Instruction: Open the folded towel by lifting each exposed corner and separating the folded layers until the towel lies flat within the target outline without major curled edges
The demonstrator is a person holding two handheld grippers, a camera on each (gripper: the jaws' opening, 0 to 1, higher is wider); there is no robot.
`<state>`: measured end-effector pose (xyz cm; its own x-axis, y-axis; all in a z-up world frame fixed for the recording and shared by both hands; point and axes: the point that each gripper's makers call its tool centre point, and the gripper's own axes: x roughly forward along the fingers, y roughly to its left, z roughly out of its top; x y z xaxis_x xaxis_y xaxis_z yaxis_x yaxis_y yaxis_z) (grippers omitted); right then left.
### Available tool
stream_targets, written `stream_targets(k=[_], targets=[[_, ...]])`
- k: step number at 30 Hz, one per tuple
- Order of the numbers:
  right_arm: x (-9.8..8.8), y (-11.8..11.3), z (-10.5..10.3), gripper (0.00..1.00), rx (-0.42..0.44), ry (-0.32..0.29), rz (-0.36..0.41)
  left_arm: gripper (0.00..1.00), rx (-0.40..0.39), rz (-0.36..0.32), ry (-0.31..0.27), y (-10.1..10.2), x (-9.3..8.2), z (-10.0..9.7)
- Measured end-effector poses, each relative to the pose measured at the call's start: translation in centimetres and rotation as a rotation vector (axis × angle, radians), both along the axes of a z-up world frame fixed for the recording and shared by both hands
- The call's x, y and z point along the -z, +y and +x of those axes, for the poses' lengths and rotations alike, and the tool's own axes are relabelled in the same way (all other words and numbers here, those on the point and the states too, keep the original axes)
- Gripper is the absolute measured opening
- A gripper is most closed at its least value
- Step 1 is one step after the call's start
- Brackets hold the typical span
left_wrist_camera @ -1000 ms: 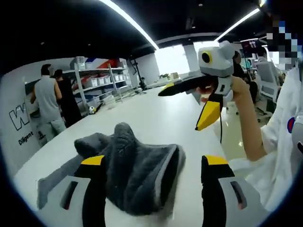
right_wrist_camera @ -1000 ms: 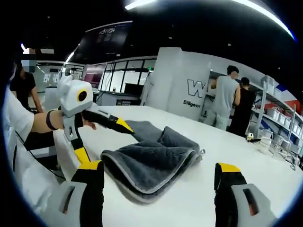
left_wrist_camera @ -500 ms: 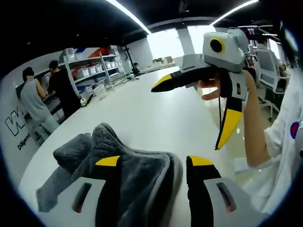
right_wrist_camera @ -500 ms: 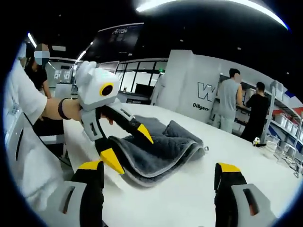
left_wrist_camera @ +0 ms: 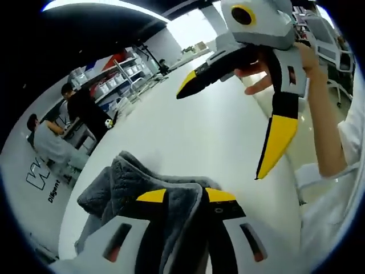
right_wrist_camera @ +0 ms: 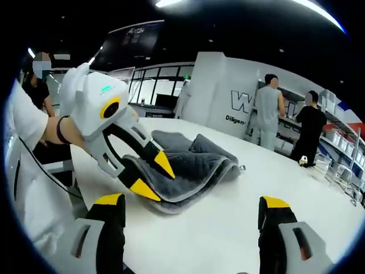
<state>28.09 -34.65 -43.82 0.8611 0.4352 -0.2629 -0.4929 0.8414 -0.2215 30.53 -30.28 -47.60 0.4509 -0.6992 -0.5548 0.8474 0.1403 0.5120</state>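
Closing on the near edge of the grey towel [right_wrist_camera: 188, 165], the left claw [right_wrist_camera: 153, 176] now grips what it only straddled a moment ago; the right claw [right_wrist_camera: 191, 220] hangs released beside the towel, which remains folded on the white desk [right_wrist_camera: 228, 228].

Bare table [right_wrist_camera: 228, 228] lies beside the towel [right_wrist_camera: 188, 165]; nothing blocks the way.

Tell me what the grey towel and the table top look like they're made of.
Towel: soft plush cloth, likely microfibre or terry, going by its fuzzy matte nap and paler stitched edge band. Table: smooth hard white surface, perhaps laminate; it shows a faint sheen with no grain. The left gripper is closing on the towel's edge.
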Motion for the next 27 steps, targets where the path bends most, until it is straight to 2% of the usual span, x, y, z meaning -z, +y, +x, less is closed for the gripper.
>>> stream_targets(k=[2,5,9,14,18,20,23,27], targets=[[-0.1,-0.4,-0.1,0.99,0.011,-0.001,0.004,0.16,-0.004,0.0,0.017,-0.2,0.3,0.0],[-0.3,-0.6,-0.2,0.99,0.017,-0.01,0.015,0.04,0.001,0.015,0.035,-0.1,0.6,0.0],[-0.3,-0.7,-0.2,0.99,0.021,-0.01,0.023,0.03,-0.019,-0.006,0.051,0.4,-0.1,0.5],[-0.1,-0.9,-0.2,0.99,0.032,-0.006,0.019,0.03,-0.072,-0.126,-0.006,1.5,-3.5,1.9],[-0.3,-1.0,-0.3,0.99,0.033,-0.011,0.025,0.03,-0.139,-0.215,-0.097,3.6,-7.2,3.4],[-0.2,-1.1,-0.2,0.99,0.034,-0.008,0.026,0.03,-0.194,-0.286,-0.158,5.3,-9.8,4.4],[0.0,-1.2,0.0,0.99,0.039,-0.001,0.025,0.03,-0.276,-0.369,-0.226,8.3,-12.9,5.5],[0.0,-1.1,0.0,0.99,0.033,-0.002,0.023,0.03,-0.392,-0.418,-0.314,12.8,-15.6,6.7]])
